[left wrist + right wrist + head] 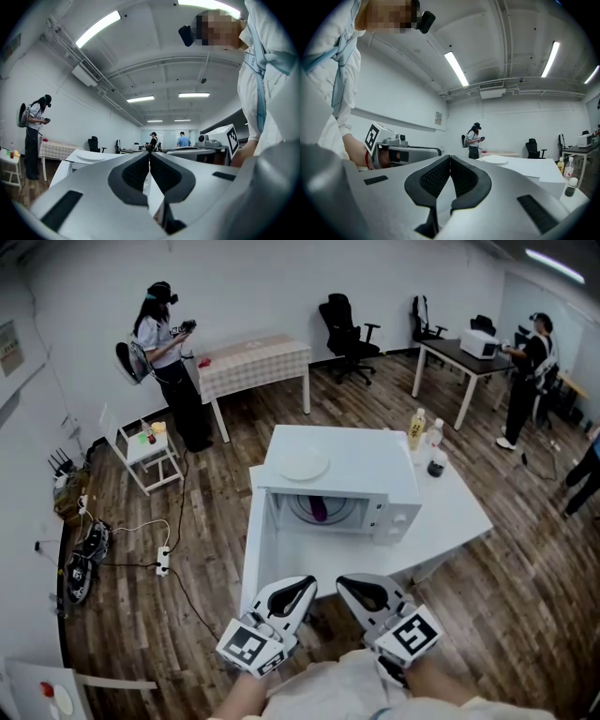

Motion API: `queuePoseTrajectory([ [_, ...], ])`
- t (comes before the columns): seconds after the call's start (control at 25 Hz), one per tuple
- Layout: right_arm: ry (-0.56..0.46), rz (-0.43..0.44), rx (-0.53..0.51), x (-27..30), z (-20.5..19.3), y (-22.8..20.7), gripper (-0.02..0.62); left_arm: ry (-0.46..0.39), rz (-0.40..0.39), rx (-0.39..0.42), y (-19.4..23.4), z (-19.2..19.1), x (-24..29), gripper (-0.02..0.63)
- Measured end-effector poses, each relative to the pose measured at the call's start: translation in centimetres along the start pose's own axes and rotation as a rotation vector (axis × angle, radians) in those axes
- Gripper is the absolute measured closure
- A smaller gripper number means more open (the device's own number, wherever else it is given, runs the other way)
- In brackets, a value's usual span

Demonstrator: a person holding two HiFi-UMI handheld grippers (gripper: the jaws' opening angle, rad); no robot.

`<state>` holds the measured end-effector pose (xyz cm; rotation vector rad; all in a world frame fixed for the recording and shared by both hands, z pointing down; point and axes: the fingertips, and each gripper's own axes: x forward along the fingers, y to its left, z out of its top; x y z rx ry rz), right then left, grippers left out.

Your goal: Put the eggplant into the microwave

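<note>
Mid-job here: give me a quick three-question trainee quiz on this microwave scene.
1. True or false: the eggplant lies inside the microwave.
2. What sits on top of the microwave? A bottle, B plate, C cup.
3. Fill in: the left gripper and right gripper are both ____.
Key: 1 true; 2 B; 3 shut, with nothing held.
</note>
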<state>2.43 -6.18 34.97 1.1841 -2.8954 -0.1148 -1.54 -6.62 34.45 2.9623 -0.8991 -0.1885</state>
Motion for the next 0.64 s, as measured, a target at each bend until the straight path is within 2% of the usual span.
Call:
queuePoseTrajectory([
  [0.64, 0.004, 0.013, 0.008, 1.0, -0.3, -0.3, 0.563, -0.009, 0.017, -0.005, 1.1, 0.1, 0.0, 0.603],
])
